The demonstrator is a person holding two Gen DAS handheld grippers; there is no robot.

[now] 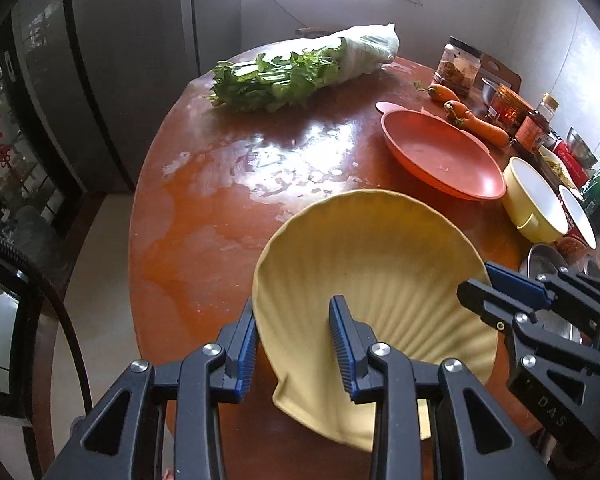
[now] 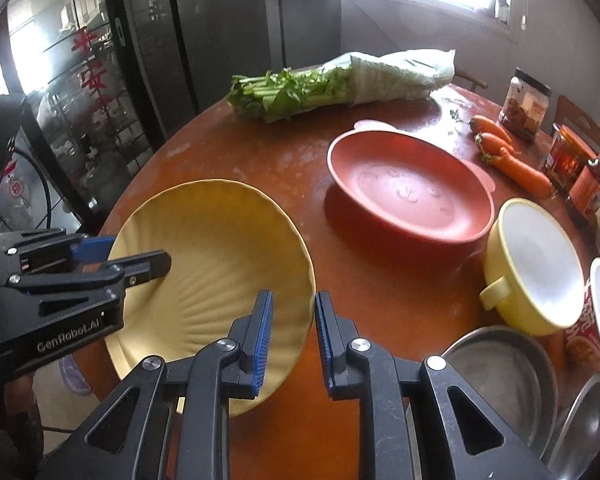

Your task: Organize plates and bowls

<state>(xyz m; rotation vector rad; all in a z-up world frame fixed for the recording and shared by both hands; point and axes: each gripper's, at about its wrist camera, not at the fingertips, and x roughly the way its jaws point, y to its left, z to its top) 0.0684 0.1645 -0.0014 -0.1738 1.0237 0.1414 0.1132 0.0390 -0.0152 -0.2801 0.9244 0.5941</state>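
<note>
L gripper (image 1: 294,342) angled steeply down, fingers (image 1: 342,344) clamped on near-left rim of the yellow shell plate (image 1: 372,264). R gripper (image 2: 294,340) likewise tilted down, fingers (image 2: 262,336) pinching opposite rim. Both grips tight, plate tilted betw. them, clear of bench (image 1: 220,184).

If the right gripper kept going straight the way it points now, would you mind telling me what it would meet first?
Probably bare table, short of the red dish. The right gripper, shut on the yellow shell plate, points down at the tabletop, though depth is unclear.
</note>
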